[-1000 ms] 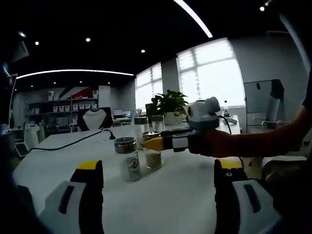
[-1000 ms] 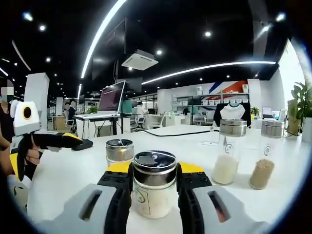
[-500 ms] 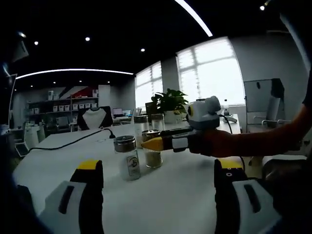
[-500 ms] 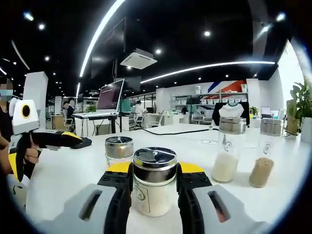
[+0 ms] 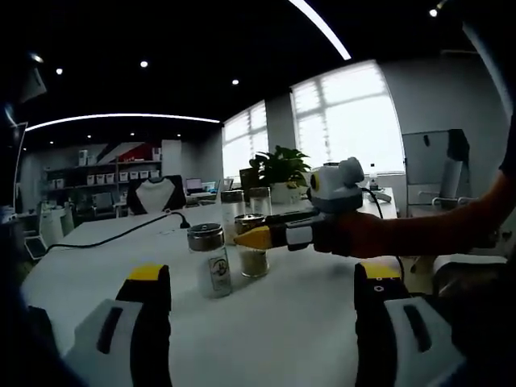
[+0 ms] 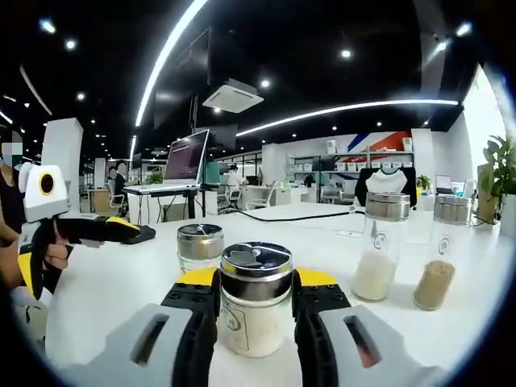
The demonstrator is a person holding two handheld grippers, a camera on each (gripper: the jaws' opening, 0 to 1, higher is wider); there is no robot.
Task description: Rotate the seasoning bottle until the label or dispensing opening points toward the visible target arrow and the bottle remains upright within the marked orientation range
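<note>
In the right gripper view, a clear seasoning bottle (image 6: 255,310) with a shiny metal lid, white contents and a small label stands upright on the white table (image 6: 113,286). My right gripper (image 6: 255,284) is shut on it, one yellow-tipped jaw on each side below the lid. In the left gripper view, the right gripper (image 5: 251,237) reaches in from the right, and the bottle (image 5: 253,256) at its tips looks darker. My left gripper (image 5: 262,274) is open wide and holds nothing. It hovers well short of the bottles.
A second bottle (image 6: 199,246) stands just beyond the held one; its label shows on the bottle (image 5: 210,260) in the left gripper view. Two taller bottles (image 6: 376,250) (image 6: 439,256) stand to the right. A black cable (image 5: 121,234) crosses the table. The left gripper (image 6: 81,230) is at far left.
The bottle stays upright between the right jaws. Both views have shifted only very slightly; nothing was taken or let go.
</note>
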